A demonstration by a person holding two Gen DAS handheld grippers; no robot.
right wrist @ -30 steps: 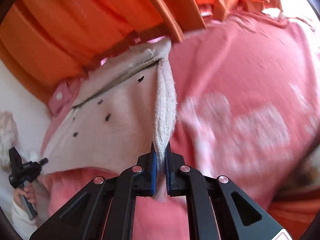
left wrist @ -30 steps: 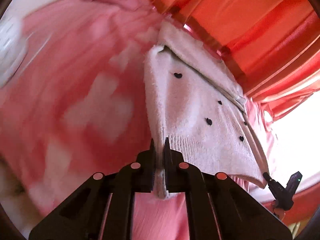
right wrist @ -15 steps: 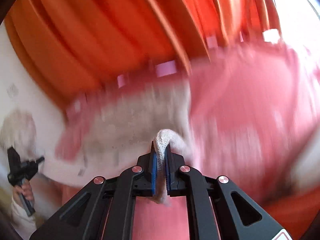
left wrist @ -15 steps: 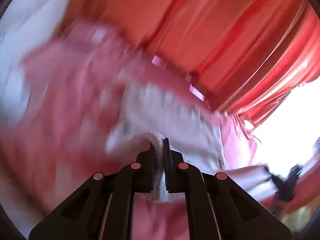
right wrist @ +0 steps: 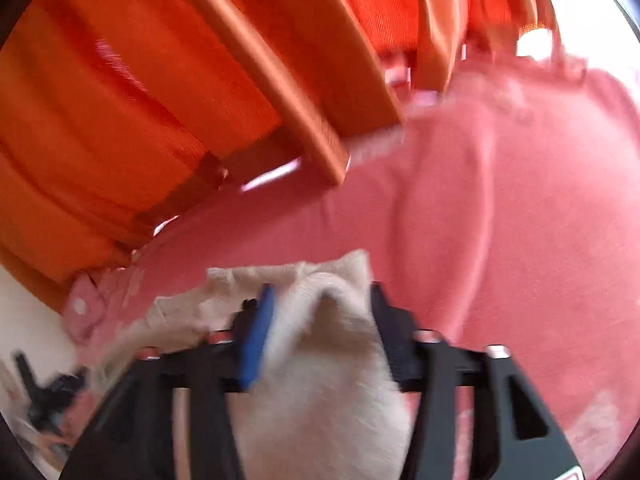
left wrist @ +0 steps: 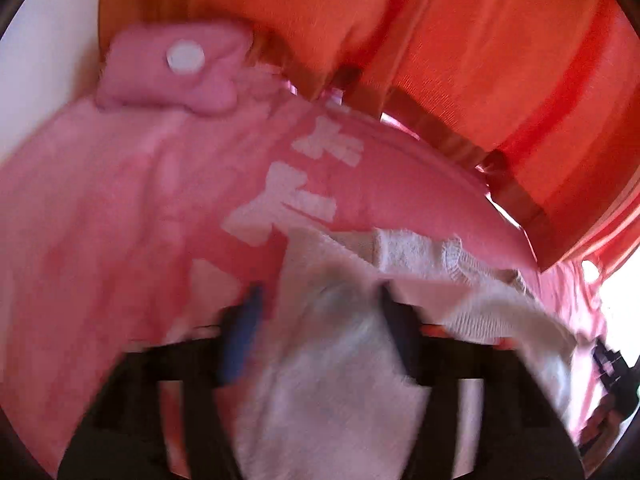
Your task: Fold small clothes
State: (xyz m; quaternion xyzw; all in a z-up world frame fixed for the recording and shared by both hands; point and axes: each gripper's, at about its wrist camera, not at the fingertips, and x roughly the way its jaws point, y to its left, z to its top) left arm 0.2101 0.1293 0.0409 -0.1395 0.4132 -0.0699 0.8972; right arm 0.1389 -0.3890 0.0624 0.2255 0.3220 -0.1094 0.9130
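A small cream knitted sweater [left wrist: 332,344] lies bunched on a pink blanket [left wrist: 100,240] with pale bow-shaped patches. In the left wrist view, the left tongs [left wrist: 320,320] stand spread wide, and the sweater's cloth lies loosely in the gap between the two fingers, not squeezed by them; the picture is blurred near the tongs. Part of the sweater trails off to the right across the blanket. A pink bow-shaped cushion [left wrist: 172,72] with a white button sits at the far upper left of the blanket. Orange curtains [left wrist: 460,48] hang behind the blanket. In the right wrist view, the right tongs [right wrist: 320,316] are also spread apart, with a blue pad showing on the left finger, and a soft mound of the same cream sweater [right wrist: 320,380] fills the space between the fingers. The pink blanket [right wrist: 500,220] stretches away to the right, and the orange curtains [right wrist: 140,100] fill the upper left.
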